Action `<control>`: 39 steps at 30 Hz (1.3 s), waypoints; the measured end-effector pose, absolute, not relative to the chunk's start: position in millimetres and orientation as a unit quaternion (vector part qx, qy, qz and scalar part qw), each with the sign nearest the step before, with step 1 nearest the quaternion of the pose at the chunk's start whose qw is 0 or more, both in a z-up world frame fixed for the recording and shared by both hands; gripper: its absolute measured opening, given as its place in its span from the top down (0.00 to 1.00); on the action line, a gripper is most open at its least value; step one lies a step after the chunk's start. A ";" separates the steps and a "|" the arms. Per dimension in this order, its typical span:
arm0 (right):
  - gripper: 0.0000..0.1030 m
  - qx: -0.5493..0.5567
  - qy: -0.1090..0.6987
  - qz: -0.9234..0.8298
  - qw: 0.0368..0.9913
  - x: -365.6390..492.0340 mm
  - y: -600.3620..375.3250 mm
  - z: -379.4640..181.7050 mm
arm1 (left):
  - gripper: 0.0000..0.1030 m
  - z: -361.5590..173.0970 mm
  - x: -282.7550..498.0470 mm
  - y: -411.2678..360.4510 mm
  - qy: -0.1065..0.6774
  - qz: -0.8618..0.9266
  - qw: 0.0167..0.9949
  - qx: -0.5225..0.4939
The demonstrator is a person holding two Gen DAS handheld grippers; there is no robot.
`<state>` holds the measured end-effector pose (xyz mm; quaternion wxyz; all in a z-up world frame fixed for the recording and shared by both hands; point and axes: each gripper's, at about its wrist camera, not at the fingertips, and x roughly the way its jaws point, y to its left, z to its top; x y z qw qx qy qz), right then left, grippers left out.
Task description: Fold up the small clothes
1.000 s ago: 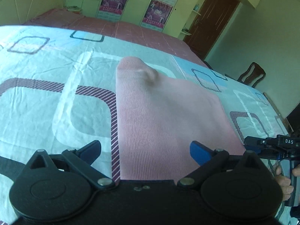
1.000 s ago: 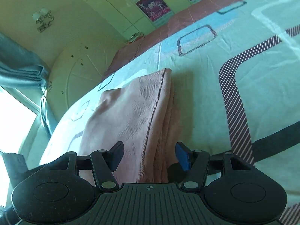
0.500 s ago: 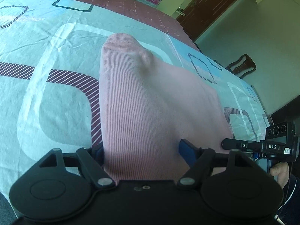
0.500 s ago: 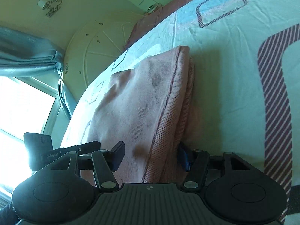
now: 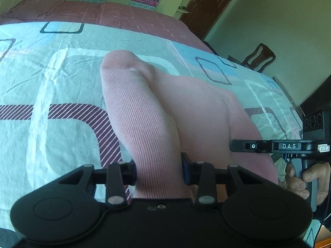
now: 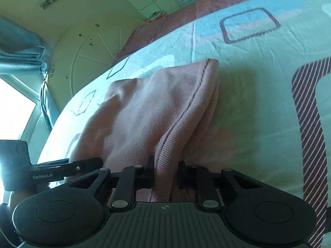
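Note:
A pink ribbed garment (image 5: pixel 149 111) lies on the patterned bedsheet (image 5: pixel 51 86), partly folded into layers. My left gripper (image 5: pixel 158 170) is shut on the near edge of its left side, and the cloth rises in a ridge from the jaws. My right gripper (image 6: pixel 165 175) is shut on the garment (image 6: pixel 157 111) at its hemmed right edge, with folded layers bunched between the jaws. The right gripper also shows at the right of the left wrist view (image 5: pixel 289 146), held by a hand. The left gripper shows at the left of the right wrist view (image 6: pixel 51 169).
The bedsheet (image 6: pixel 258 95) spreads wide around the garment. A reddish blanket (image 5: pixel 107 14) lies at the far end of the bed. A wooden chair (image 5: pixel 258 57) and a dark door (image 5: pixel 211 6) stand beyond the bed's right side. A curtain and window (image 6: pixel 18 66) are at the left.
Both grippers moved in over the garment's near edge and closed from open onto it. The cloth now lifts into ridges at each grip.

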<state>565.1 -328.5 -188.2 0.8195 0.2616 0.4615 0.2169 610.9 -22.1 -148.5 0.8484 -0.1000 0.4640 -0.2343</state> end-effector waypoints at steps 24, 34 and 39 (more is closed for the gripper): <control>0.83 0.180 0.393 0.224 0.873 544.4 -193.0 -92.5 | 0.70 -71.4 563.5 64.3 0.376 -0.265 0.888 0.030; 0.83 0.193 0.405 0.267 0.853 558.5 -96.9 -103.3 | 0.70 -84.8 547.5 166.5 0.398 -0.231 0.888 0.014; 0.83 0.200 0.438 0.266 0.835 565.4 -57.4 -136.0 | 0.60 -114.9 543.9 220.3 0.432 -0.199 0.879 -0.025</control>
